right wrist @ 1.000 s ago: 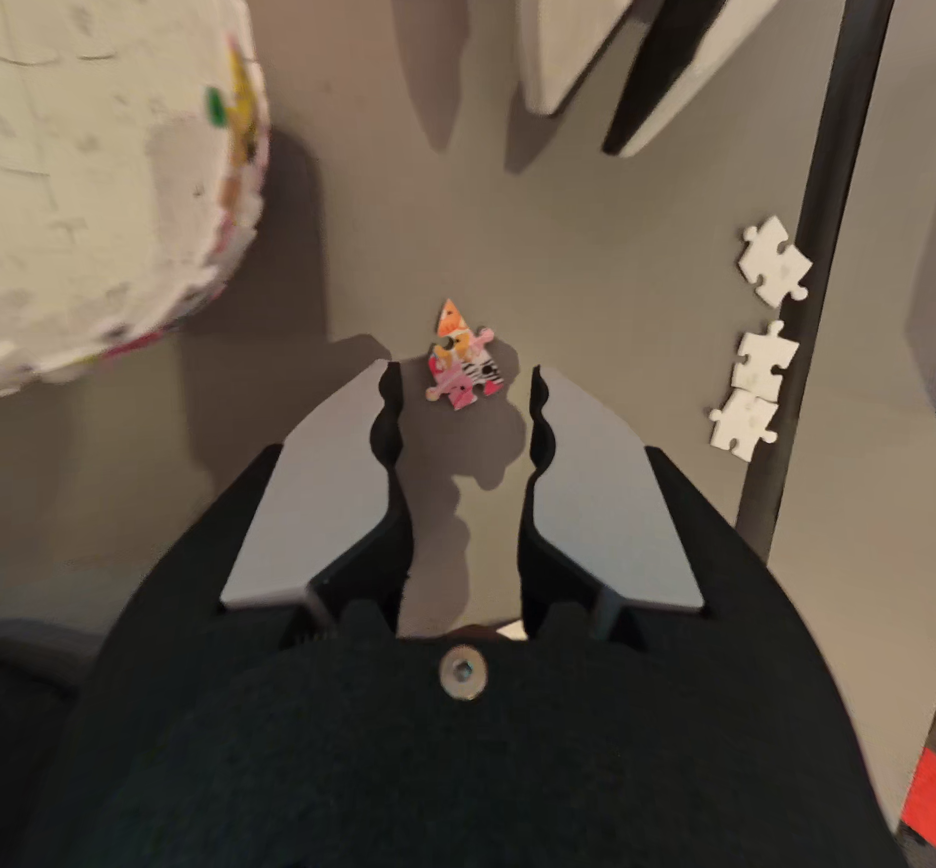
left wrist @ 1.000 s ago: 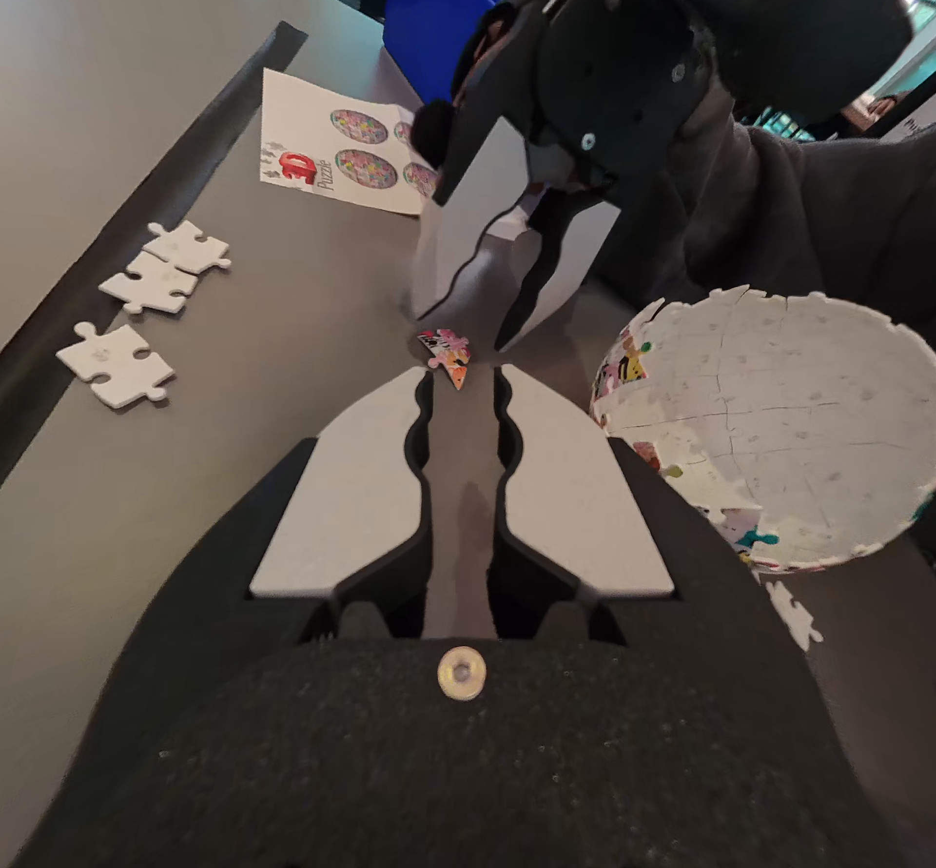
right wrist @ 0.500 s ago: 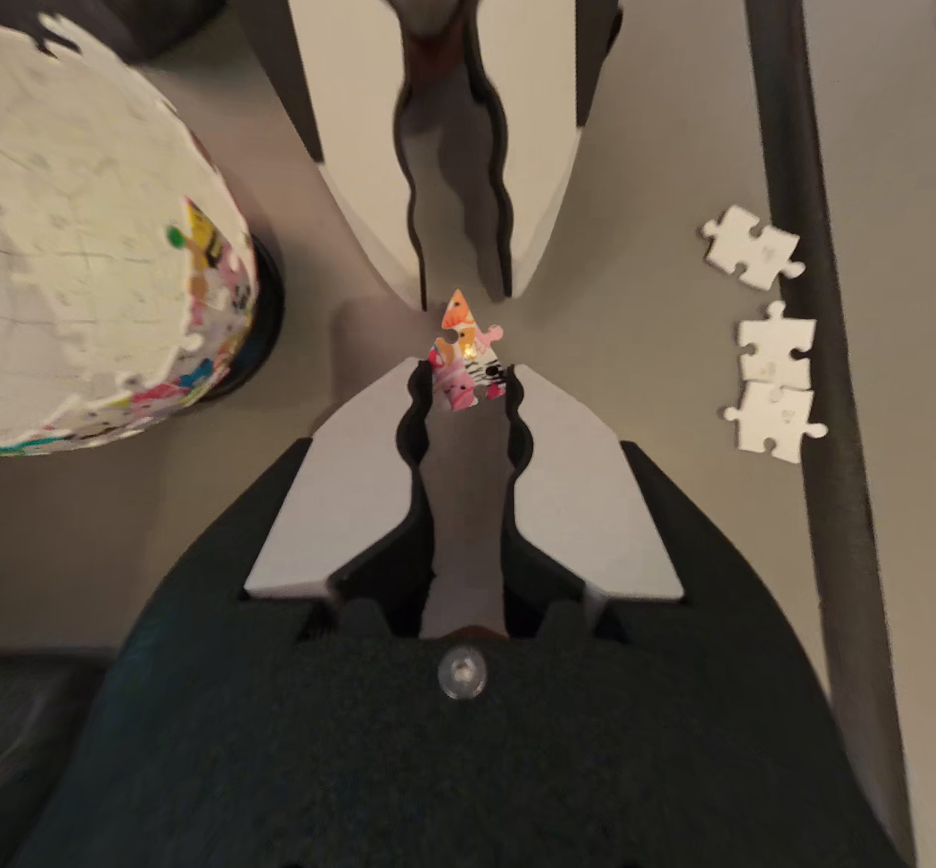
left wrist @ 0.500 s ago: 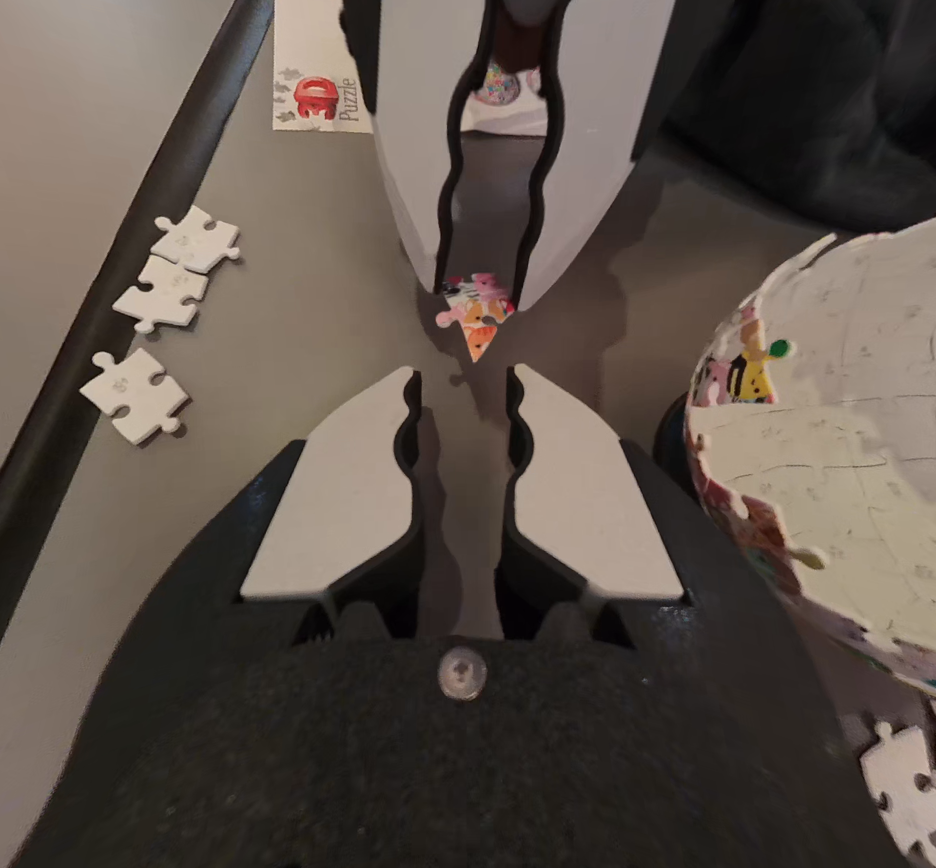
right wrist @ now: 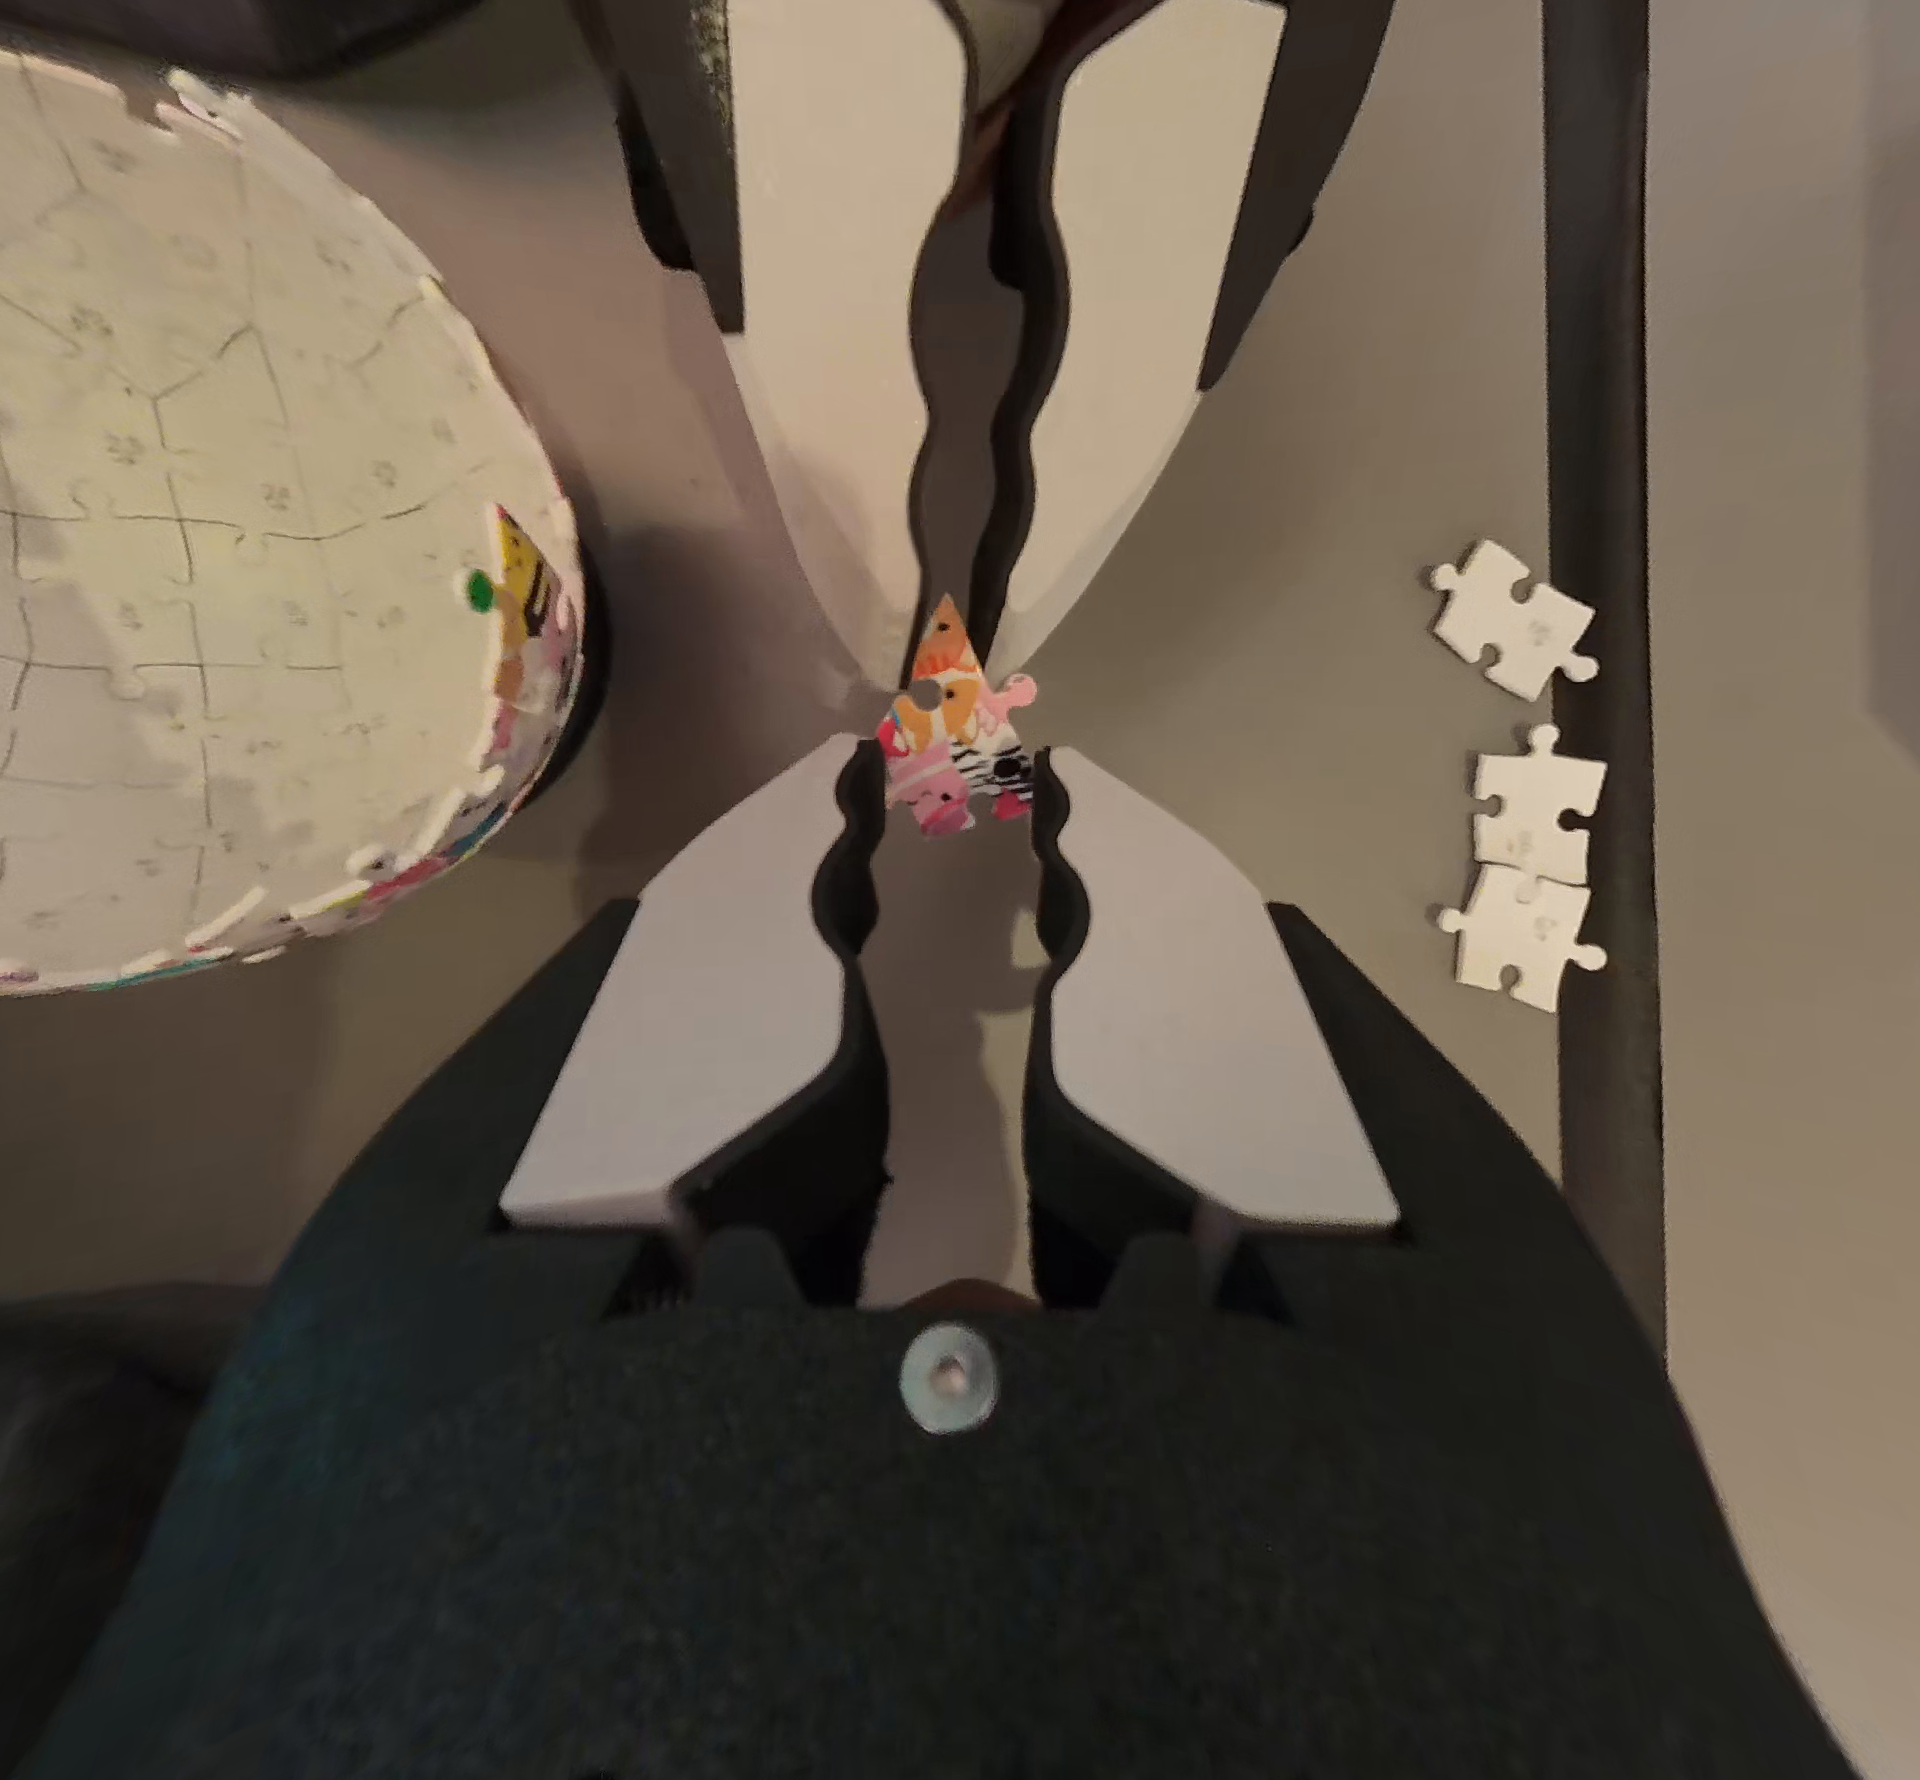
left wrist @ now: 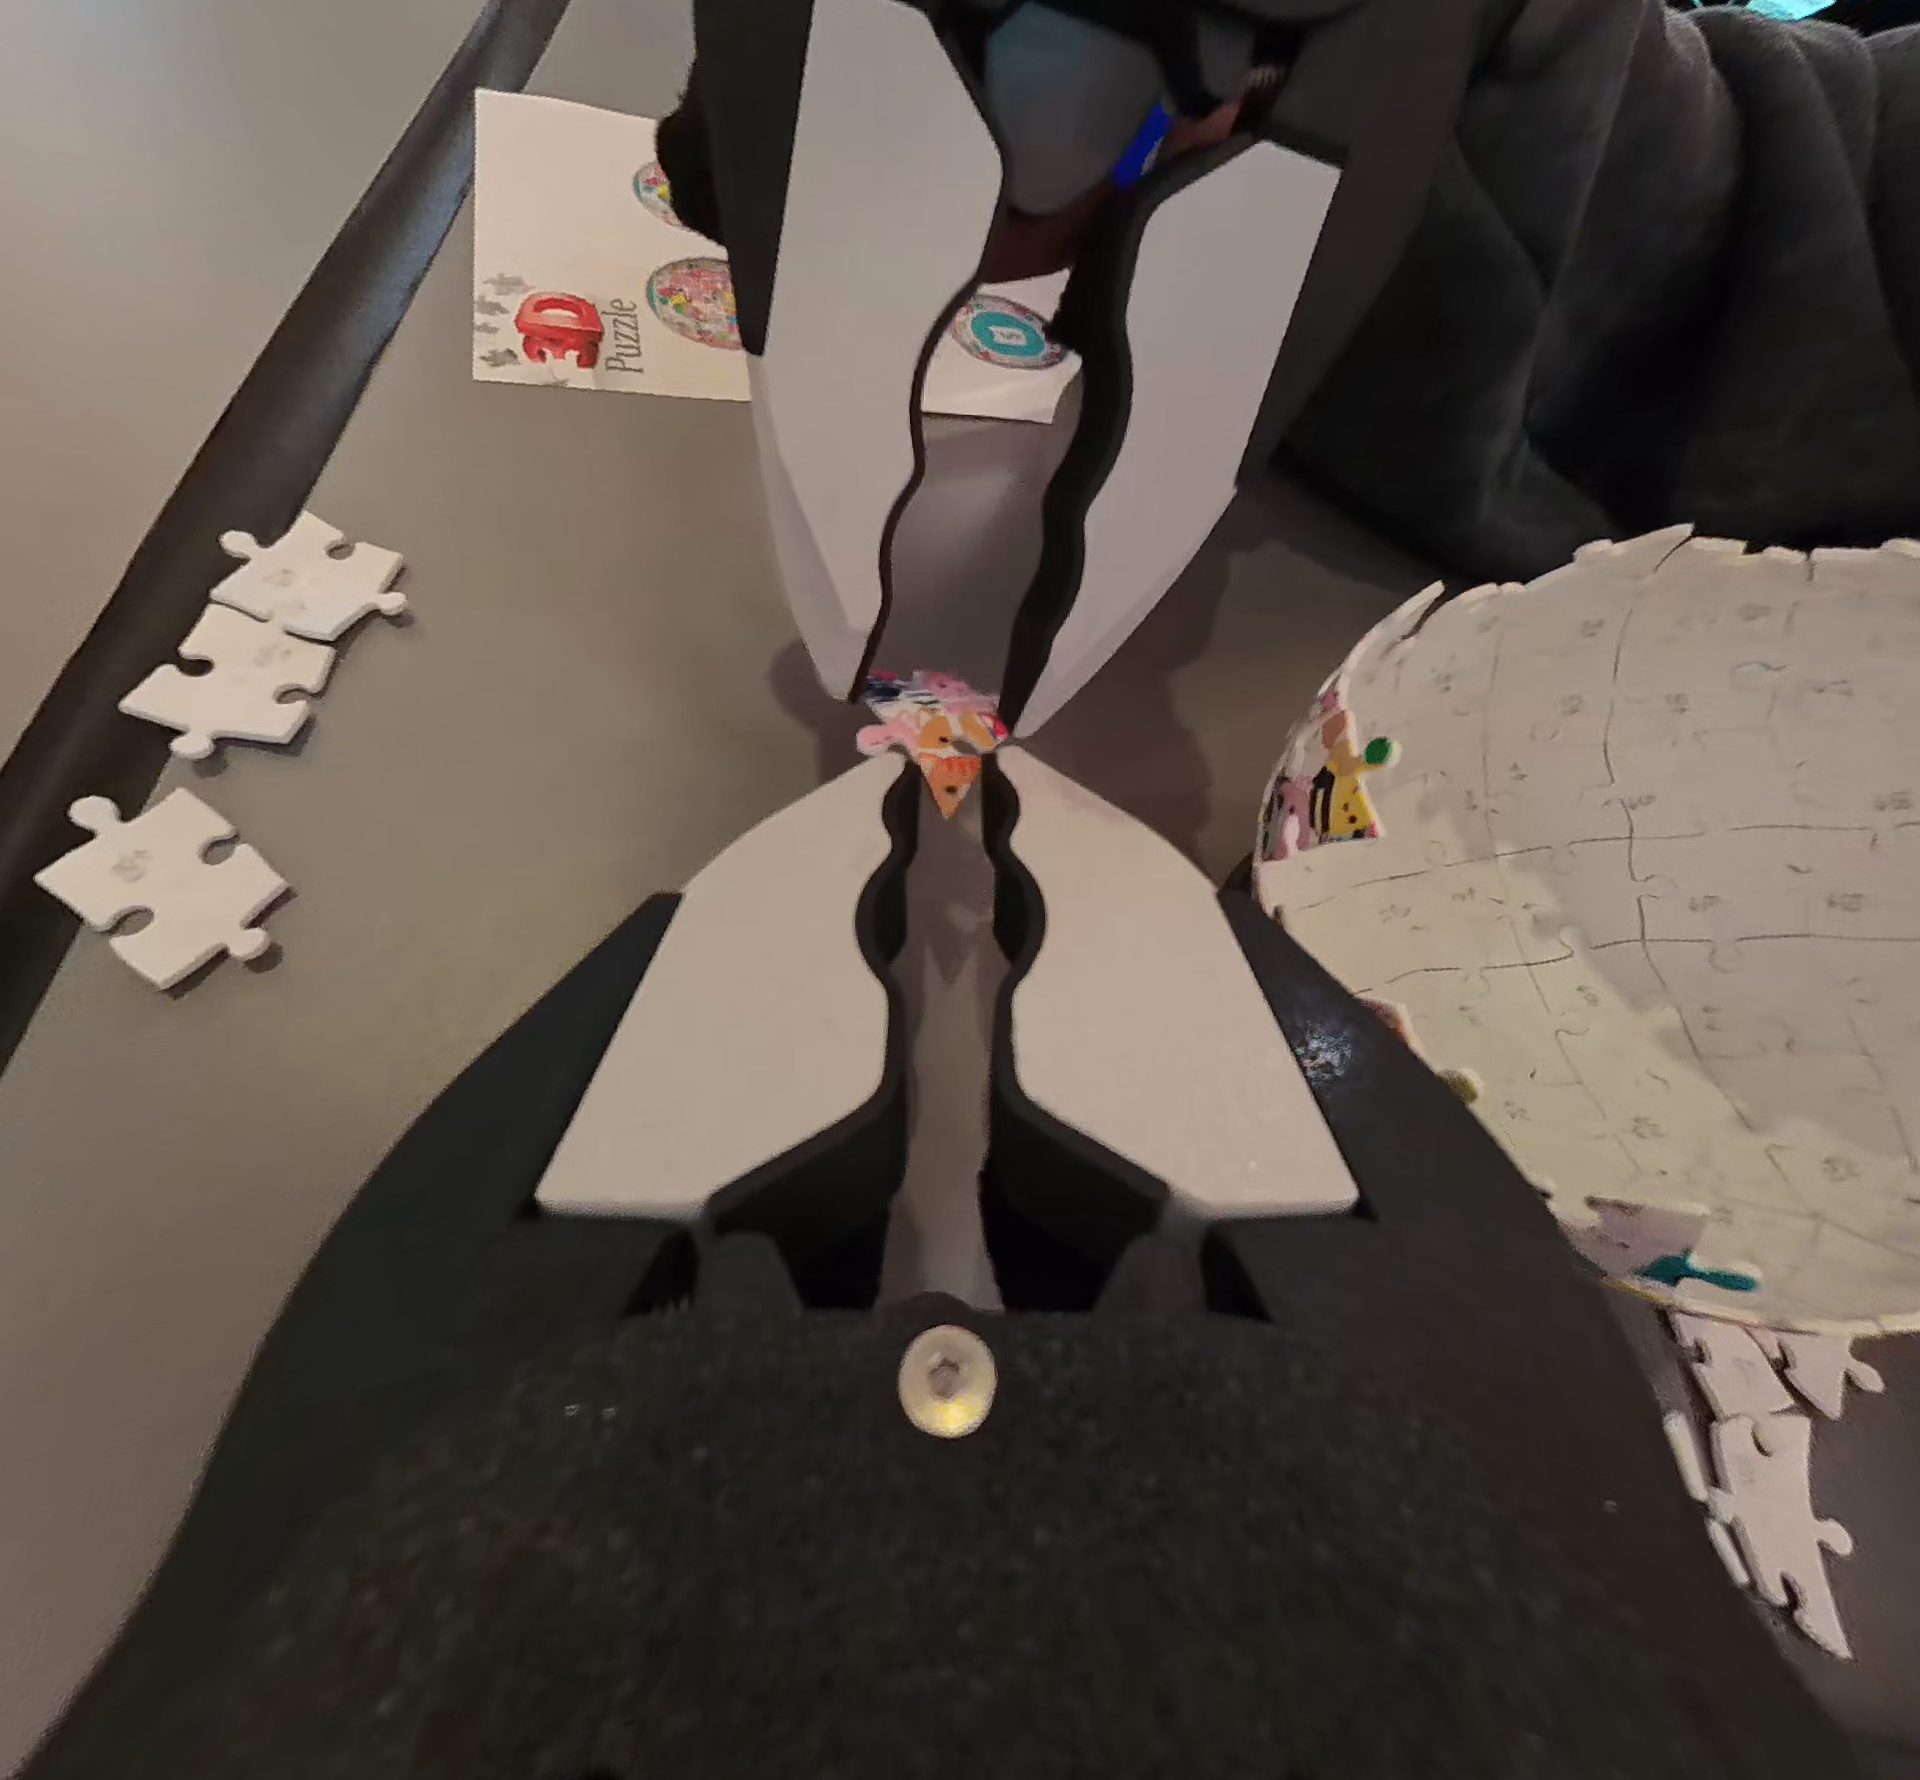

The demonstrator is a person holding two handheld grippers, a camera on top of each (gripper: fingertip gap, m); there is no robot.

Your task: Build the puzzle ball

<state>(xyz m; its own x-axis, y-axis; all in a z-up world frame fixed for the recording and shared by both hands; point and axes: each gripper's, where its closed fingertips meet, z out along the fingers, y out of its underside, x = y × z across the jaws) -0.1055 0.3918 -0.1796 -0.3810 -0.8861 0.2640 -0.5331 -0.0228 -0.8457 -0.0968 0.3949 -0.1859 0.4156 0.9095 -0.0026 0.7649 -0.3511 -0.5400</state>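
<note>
The left claw (left wrist: 948,774) lies low over the grey bench (left wrist: 499,899), its two tips drawn in close around the pointed orange end of a small colourful puzzle piece (left wrist: 935,733); whether they actually pinch it I cannot tell. Facing it tip to tip, the right claw (right wrist: 951,774) brackets the pink and striped end of the same piece (right wrist: 951,738), jaws a little apart and the piece lying between the tips; a firm grip there I cannot tell either. Just beside the claws stands the half-built puzzle ball (left wrist: 1621,899), an open bowl with white inside and bright pictures on its outer edge. On the other side three white pieces (left wrist: 223,681) lie face down beside a dark strip (left wrist: 312,359). More white pieces (left wrist: 1766,1481) lie under the ball's near rim. Farther off a printed sheet (left wrist: 582,276) lies flat on the bench.
</note>
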